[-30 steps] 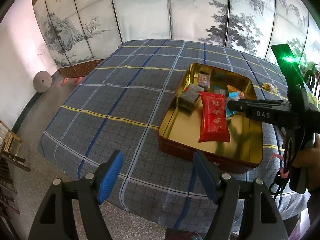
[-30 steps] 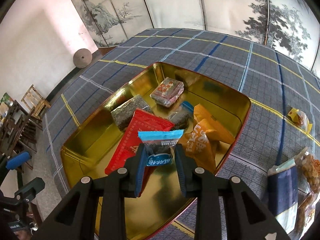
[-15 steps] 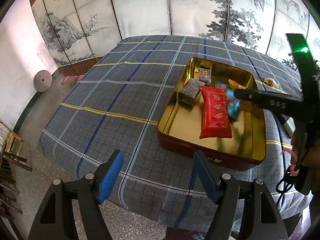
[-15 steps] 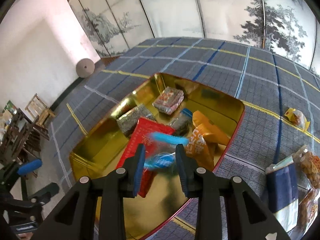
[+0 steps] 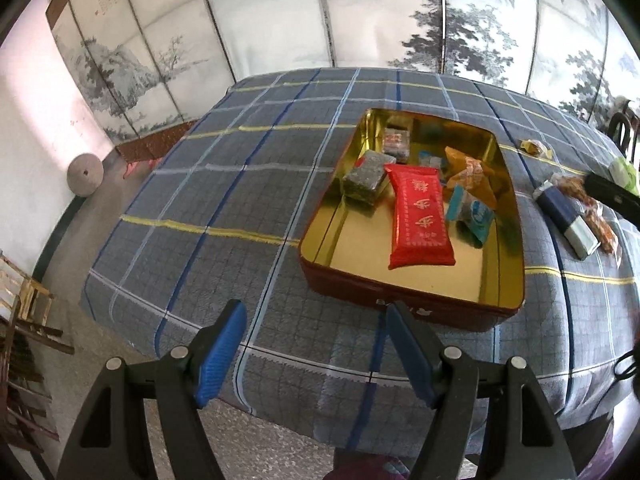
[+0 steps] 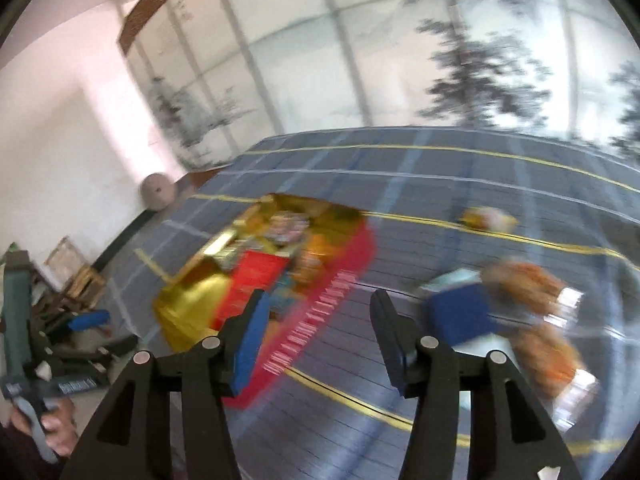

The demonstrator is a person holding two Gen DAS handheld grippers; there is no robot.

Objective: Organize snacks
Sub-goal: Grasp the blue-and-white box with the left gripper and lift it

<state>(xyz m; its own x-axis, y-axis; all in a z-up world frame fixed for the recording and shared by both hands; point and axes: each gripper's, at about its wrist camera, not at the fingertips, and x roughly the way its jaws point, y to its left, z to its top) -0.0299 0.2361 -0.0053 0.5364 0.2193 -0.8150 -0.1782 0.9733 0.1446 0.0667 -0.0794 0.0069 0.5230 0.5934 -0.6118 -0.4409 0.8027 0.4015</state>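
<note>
A red tin with a gold inside [image 5: 404, 294] [image 6: 188, 304] sits on the plaid table. In it lie a red packet [image 5: 420, 216], a light blue packet [image 5: 474, 210], an orange packet [image 5: 470, 172] and dark bars. My left gripper [image 5: 314, 344] hangs open and empty over the table's near edge, in front of the tin. My right gripper [image 6: 316, 330], in a blurred view, has nothing between its jaws, which are opening over the cloth right of the tin. A navy box [image 5: 566, 220] [image 6: 460, 314] and orange snack bags [image 6: 536, 304] lie right of the tin.
A small yellow wrapped snack [image 5: 534, 147] [image 6: 486, 218] lies farther back on the cloth. A painted folding screen [image 5: 320, 12] stands behind the table. Wooden chairs [image 5: 24, 320] and a round stone [image 5: 85, 168] are on the floor at the left.
My right gripper let go of the light blue packet, which now lies in the tin beside the red one. It then swung right, away from the tin. The left gripper stayed put.
</note>
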